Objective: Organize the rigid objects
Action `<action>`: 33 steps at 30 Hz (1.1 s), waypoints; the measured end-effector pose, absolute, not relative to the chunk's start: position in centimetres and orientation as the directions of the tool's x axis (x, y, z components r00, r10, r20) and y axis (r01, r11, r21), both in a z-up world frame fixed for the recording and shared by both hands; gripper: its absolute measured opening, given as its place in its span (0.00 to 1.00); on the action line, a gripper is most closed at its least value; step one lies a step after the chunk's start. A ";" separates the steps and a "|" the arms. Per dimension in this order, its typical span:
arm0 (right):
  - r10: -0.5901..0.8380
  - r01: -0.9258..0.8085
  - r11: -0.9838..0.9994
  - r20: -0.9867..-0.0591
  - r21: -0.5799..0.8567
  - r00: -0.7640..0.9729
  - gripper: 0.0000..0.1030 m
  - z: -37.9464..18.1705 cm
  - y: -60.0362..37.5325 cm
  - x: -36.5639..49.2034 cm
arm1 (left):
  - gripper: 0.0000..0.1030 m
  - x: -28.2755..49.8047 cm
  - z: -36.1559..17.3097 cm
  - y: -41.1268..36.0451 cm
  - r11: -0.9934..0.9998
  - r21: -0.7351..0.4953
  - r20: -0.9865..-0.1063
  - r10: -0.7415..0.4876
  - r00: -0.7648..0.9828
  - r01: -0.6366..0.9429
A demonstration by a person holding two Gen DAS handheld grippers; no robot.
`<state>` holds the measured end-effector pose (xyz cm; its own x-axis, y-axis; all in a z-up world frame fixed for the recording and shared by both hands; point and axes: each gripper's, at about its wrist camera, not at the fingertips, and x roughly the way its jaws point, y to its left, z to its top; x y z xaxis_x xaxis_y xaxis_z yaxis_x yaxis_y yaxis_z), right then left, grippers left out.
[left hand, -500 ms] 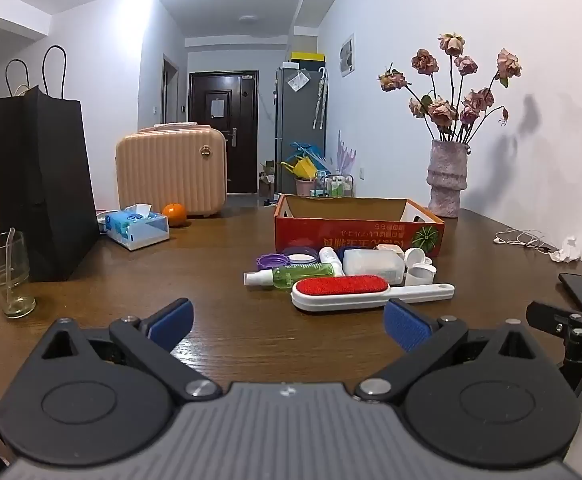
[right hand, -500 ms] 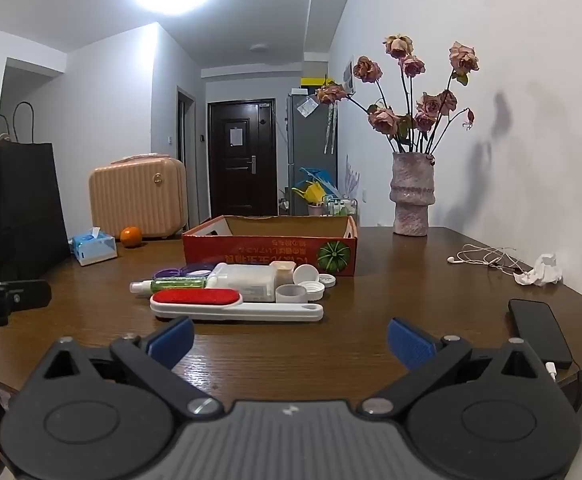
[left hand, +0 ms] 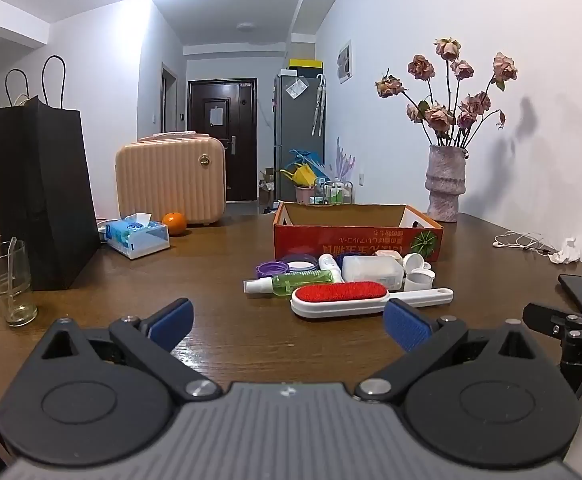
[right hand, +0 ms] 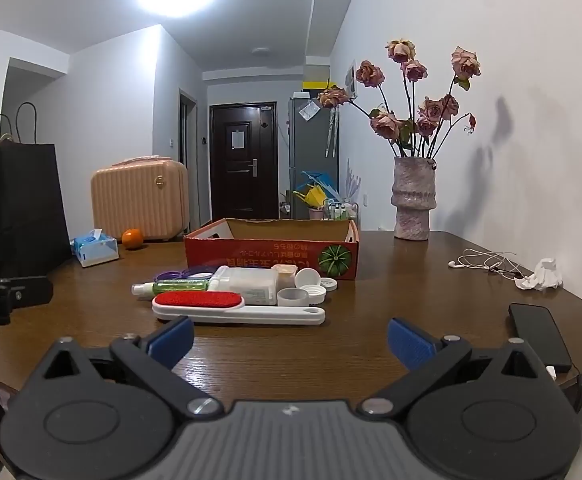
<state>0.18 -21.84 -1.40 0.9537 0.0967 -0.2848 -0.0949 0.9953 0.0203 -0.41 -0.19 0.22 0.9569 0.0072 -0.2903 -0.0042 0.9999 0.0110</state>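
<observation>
both grippers are just hanging low over the near edge of the wooden table [left hand: 219, 264], left gripper [left hand: 287, 322] and right gripper [right hand: 289, 338] spread wide with nothing in them. the lint brush [left hand: 343, 298] lies closest, touching the green spray bottle [left hand: 291, 282] and white bottle [left hand: 371, 272], all clustered right in front of the red cardboard box [left hand: 355, 236].

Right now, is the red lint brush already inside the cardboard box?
No: the red lint brush lies on the table in front of the cardboard box, nearest the camera among the clustered items.
</observation>
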 end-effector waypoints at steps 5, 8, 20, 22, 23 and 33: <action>0.101 -0.100 0.995 -0.281 0.019 0.954 1.00 -1.5 -22.1 -0.1 | 1.00 -0.5 0.2 -0.2 1.000 0.011 -0.290 0.009 0.957 -0.006; 0.102 -0.101 0.995 -0.281 0.020 0.954 1.00 -1.5 -22.1 -0.1 | 1.00 -0.5 0.3 -0.1 1.000 0.008 -0.289 0.011 0.957 -0.009; 0.102 -0.100 0.995 -0.281 0.019 0.954 1.00 -1.6 -22.1 -0.1 | 1.00 -0.6 0.3 -0.1 1.000 0.009 -0.290 0.012 0.957 -0.010; 0.101 -0.099 0.995 -0.280 0.020 0.955 1.00 -1.5 -22.1 -0.1 | 1.00 -0.6 0.3 0.0 1.000 0.008 -0.290 0.011 0.957 -0.009; 0.100 -0.099 0.995 -0.279 0.020 0.955 1.00 -1.6 -22.1 -0.1 | 1.00 -0.6 0.3 -0.1 1.000 0.008 -0.291 0.012 0.957 -0.010; 0.100 -0.099 0.995 -0.279 0.020 0.955 1.00 -1.5 -22.1 -0.1 | 1.00 -0.6 0.2 -0.2 1.000 0.011 -0.291 0.012 0.957 -0.010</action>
